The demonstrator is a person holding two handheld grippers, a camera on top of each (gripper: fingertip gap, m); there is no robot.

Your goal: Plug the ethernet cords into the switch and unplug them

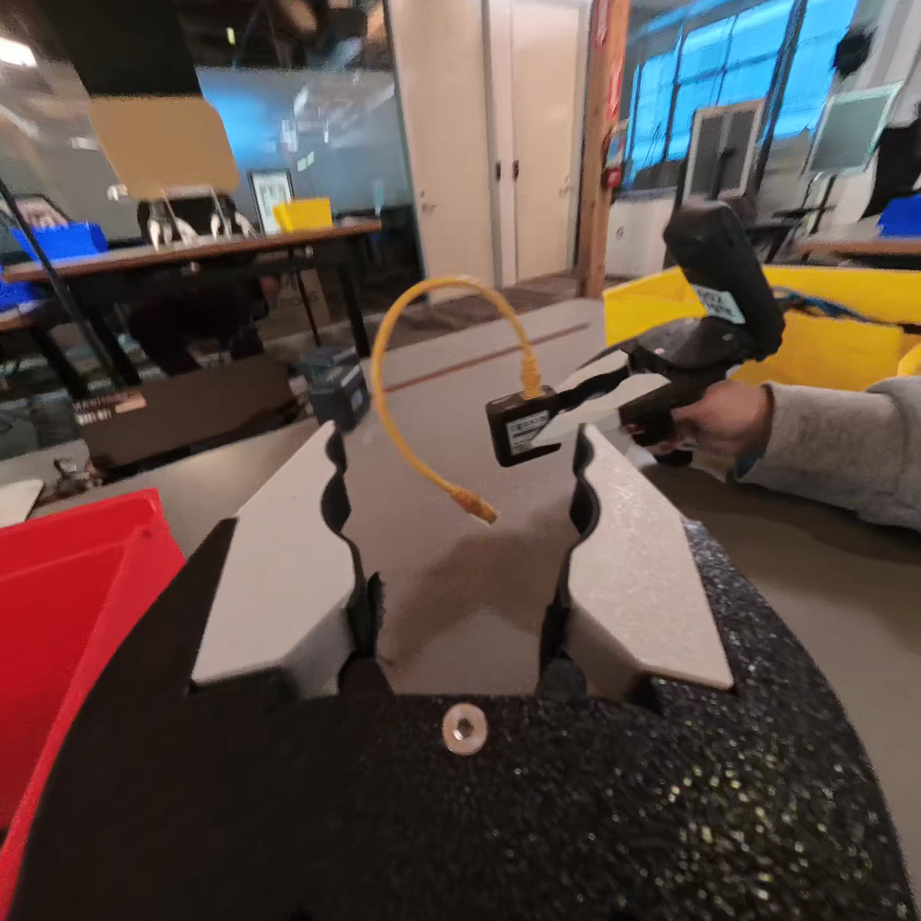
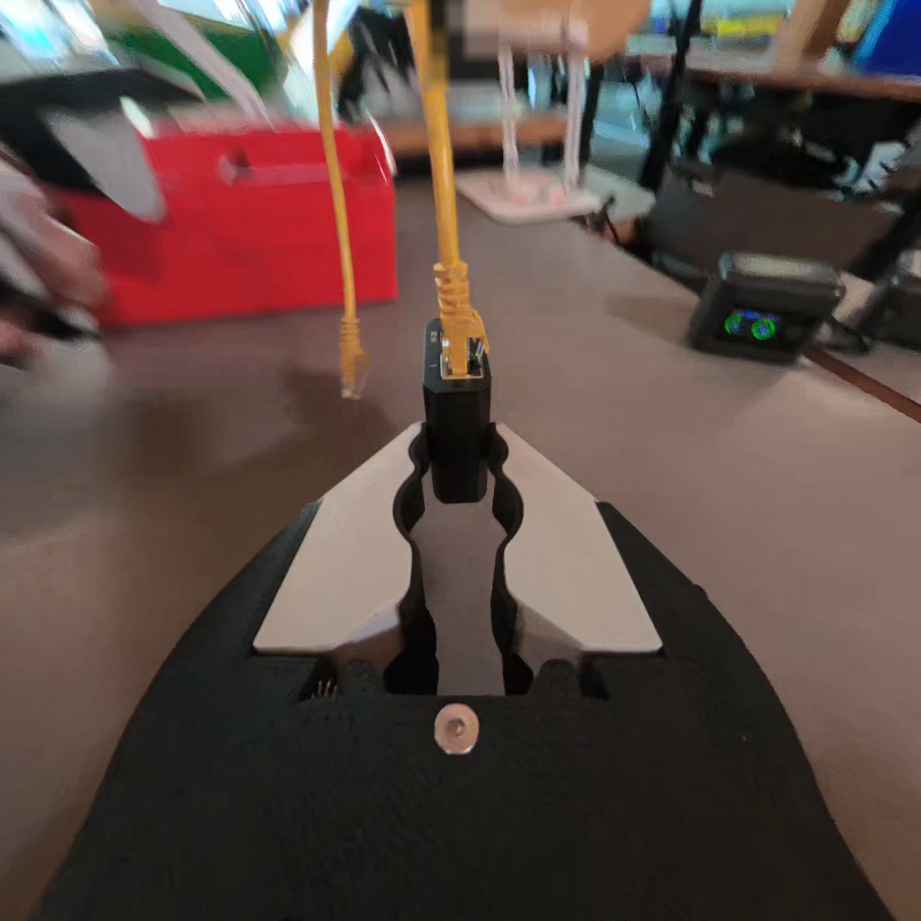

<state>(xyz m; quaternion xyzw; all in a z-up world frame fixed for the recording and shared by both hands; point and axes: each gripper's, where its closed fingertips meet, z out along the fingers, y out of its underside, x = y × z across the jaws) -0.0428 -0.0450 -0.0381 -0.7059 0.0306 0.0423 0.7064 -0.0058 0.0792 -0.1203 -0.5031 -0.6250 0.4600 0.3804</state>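
Left wrist view: the left claw (image 1: 458,478) is spread wide and empty above the grey worktop (image 1: 797,573). At 1 o'clock the right claw (image 1: 563,413) pinches the black switch (image 1: 518,428) in the air; a yellow ethernet cord (image 1: 398,349) loops up from its top port, free plug hanging at centre. Red bin (image 1: 75,598) at 9 o'clock.

Right wrist view: the right claw (image 2: 457,443) clamps the switch (image 2: 456,438) at 12 o'clock; the cord (image 2: 446,209) is seated in its port, free end (image 2: 353,359) dangling at 11 o'clock

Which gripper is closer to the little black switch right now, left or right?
Right. The right gripper is shut on the switch; the left gripper is open, apart from it.
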